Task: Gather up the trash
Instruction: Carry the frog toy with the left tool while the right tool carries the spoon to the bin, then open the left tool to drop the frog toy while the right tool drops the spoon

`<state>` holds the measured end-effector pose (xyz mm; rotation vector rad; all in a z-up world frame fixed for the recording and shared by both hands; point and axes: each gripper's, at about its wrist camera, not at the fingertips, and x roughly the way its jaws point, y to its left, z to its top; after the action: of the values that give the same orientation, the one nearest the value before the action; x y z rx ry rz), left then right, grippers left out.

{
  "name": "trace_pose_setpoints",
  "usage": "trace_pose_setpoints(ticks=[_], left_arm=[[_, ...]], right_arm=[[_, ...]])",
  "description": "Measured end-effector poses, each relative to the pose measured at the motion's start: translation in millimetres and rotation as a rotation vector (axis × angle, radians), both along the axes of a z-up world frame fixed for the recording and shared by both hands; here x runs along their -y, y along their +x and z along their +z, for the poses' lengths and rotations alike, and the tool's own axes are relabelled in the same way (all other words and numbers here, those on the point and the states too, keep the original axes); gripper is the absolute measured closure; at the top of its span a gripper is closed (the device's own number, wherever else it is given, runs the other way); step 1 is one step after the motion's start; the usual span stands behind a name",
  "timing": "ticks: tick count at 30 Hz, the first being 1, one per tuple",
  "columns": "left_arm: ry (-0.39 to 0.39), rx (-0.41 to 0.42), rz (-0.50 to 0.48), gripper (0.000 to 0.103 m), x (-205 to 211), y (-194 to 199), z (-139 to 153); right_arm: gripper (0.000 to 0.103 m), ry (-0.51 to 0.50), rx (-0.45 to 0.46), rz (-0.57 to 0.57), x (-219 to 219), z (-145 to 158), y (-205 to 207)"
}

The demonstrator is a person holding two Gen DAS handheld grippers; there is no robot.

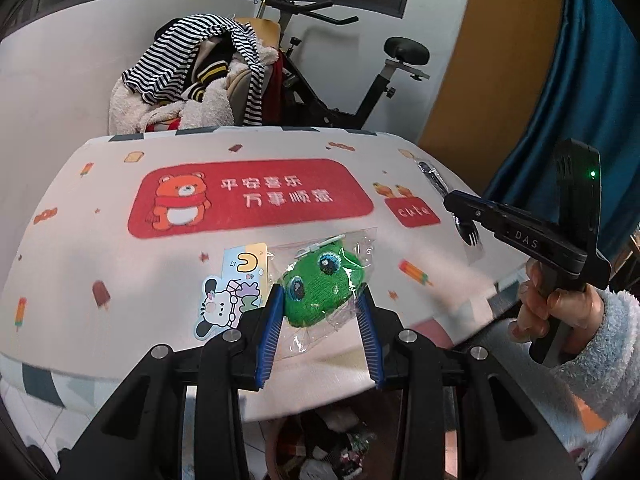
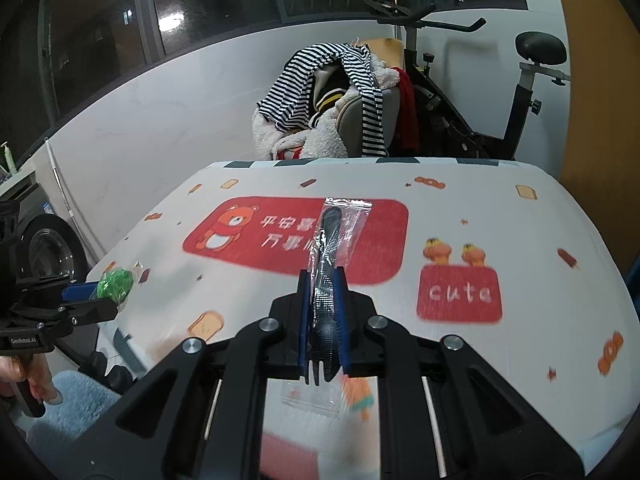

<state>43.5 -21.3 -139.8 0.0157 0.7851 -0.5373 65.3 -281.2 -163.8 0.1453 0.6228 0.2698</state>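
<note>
left claw (image 1: 320,300) grips bagged green plush (image 1: 320,288) | right claw (image 2: 323,280) grips wrapped black fork (image 2: 330,248)

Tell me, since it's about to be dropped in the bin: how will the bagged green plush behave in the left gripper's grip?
The green plush looks soft, so it probably squashes between the left gripper. Its clear bag is crinkled and loose, likely slippery and floppy. It seems light for its size.
</note>
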Motion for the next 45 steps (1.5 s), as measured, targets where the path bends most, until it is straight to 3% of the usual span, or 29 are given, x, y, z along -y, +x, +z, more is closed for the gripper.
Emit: trace_pose_setpoints(ticks=[9,17,35,45], left_arm=[[0.014,-0.036,-0.054,0.067,4,-53,-26],[0.035,-0.125,-0.083,0.067,3,-78,-63],[0.082,-0.265,-0.141,0.067,18,-87,-116],[0.098,-0.295,-0.16,0.066,20,-86,-124]], right_arm=[[0.088,-0.025,0.014,0.031,-15,-7,-54],[0.088,-0.04,0.005,0.031,-23,-27,-80],[0.088,-0.005,-0.023,0.007,-15,-51,-95],[0.088,0.006,-0.037,0.014,-16,-55,-93]])
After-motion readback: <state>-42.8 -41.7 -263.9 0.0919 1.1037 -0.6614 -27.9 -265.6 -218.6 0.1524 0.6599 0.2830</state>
